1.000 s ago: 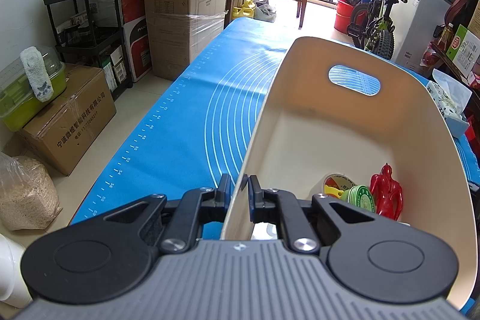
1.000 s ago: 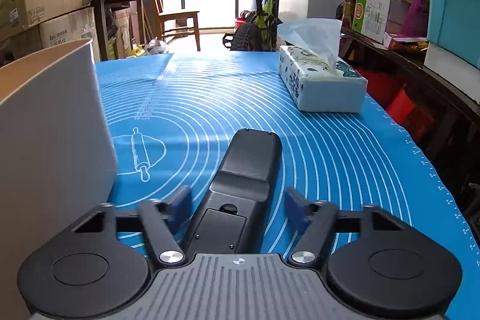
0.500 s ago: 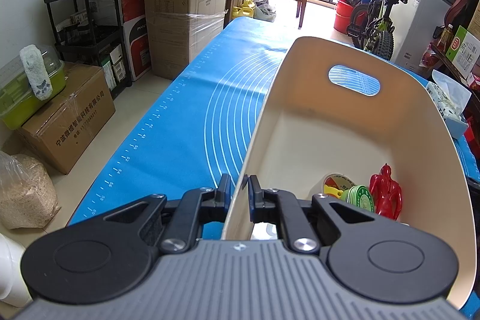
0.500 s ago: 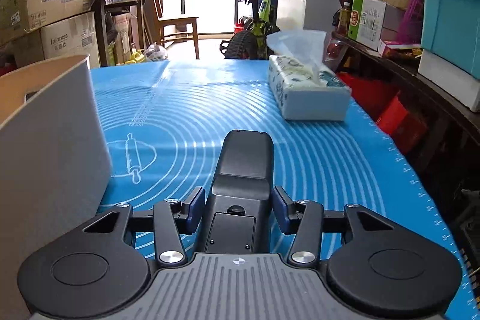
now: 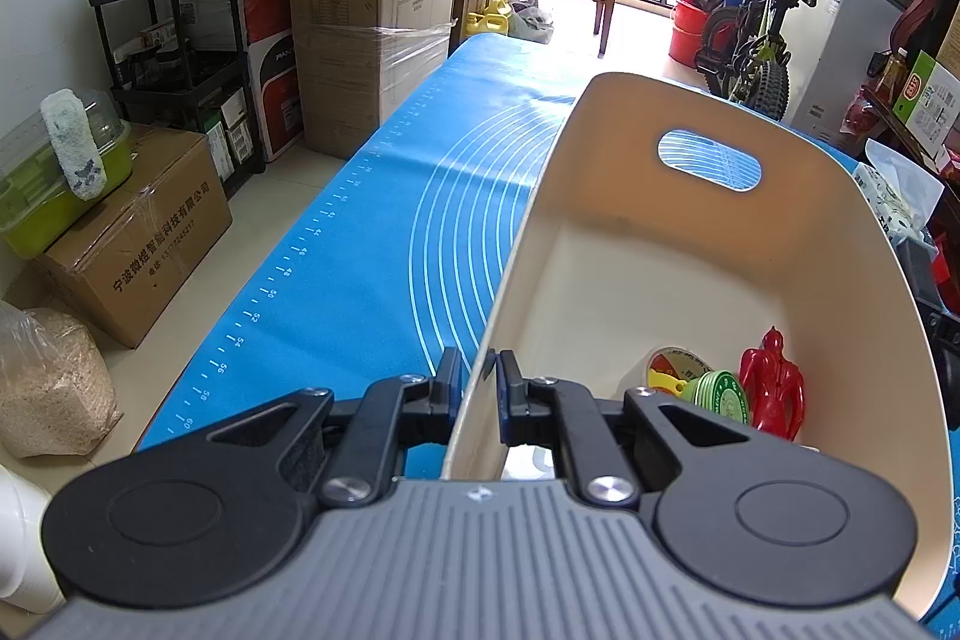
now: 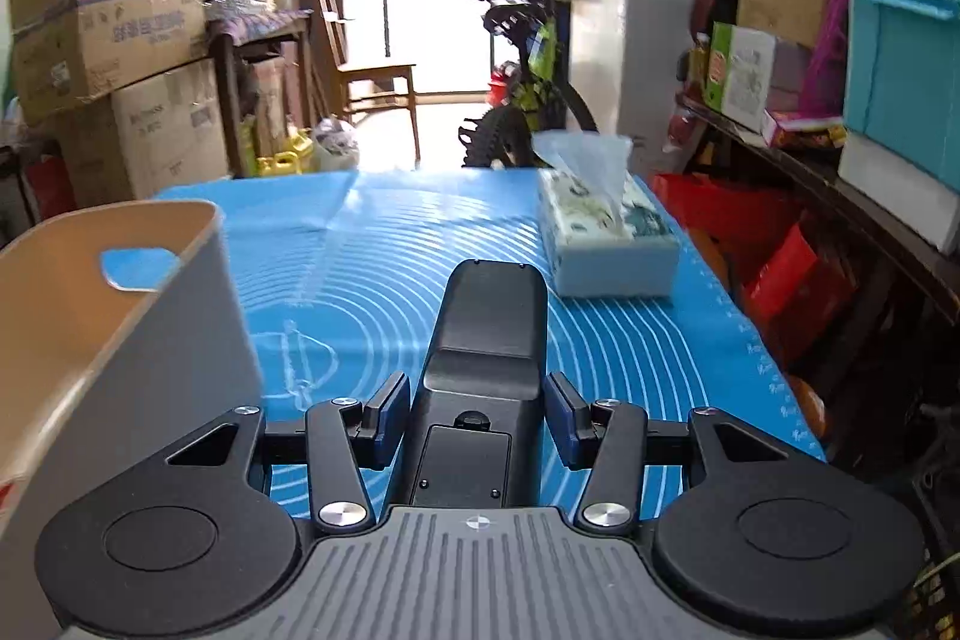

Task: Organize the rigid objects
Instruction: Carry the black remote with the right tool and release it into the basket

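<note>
A cream storage bin (image 5: 708,280) sits on a blue mat (image 5: 390,244) covering the desk. The left hand-held gripper (image 5: 478,388) is closed on the bin's near wall, one finger inside and one outside. Inside the bin, in the near corner, lie a red figurine (image 5: 771,382) and a green-and-yellow toy (image 5: 717,391). To the bin's right, the right hand-held gripper (image 6: 477,418) clamps a black remote (image 6: 489,334) by its sides — the remote points away, above the mat. Beyond the remote sits a tissue box (image 6: 606,238).
</note>
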A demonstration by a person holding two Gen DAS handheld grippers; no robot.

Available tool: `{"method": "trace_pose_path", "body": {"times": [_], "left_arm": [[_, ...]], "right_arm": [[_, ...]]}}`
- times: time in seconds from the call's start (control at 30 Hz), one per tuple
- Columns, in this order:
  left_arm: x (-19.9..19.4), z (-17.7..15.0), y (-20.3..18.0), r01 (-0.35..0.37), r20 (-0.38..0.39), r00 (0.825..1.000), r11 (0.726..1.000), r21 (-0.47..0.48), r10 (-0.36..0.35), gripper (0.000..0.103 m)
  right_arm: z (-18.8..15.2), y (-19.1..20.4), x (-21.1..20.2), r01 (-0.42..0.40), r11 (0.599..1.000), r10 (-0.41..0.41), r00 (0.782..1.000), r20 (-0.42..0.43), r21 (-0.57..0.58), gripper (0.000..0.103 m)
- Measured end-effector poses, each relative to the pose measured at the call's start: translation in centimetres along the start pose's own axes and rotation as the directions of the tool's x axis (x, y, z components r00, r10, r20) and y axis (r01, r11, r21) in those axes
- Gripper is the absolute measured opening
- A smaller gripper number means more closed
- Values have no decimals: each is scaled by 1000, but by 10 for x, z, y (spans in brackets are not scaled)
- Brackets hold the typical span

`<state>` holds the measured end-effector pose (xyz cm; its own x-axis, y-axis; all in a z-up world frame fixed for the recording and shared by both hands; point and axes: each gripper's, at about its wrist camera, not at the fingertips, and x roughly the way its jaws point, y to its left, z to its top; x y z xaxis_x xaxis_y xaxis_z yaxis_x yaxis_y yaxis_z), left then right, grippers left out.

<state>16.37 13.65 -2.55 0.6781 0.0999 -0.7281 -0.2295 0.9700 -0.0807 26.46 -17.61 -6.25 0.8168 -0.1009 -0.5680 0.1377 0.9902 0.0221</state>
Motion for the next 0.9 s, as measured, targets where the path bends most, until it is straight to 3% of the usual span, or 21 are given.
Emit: {"method": "trace_pose_path", "body": {"times": [0.3,0.43,0.63,0.9], "left_arm": [[0,-2,0,2,1,1000,1000,-3,-2,14],[1,-2,0,4,1,1000,1000,-5,-4,14],[0,-2,0,3,1,1000,1000,-4,-3,14],[1,-2,0,4,-2,1000,1000,-3,-4,13]], "right_arm": [[28,31,-56,-145,987,150,985,79,-71,54],[40,48,-76,-210,974,216,974,74,-87,54],[43,81,-88,-292,948,296,955,18,-130,54],[27,125,-78,-350,919,338,936,-94,-180,54]]}}
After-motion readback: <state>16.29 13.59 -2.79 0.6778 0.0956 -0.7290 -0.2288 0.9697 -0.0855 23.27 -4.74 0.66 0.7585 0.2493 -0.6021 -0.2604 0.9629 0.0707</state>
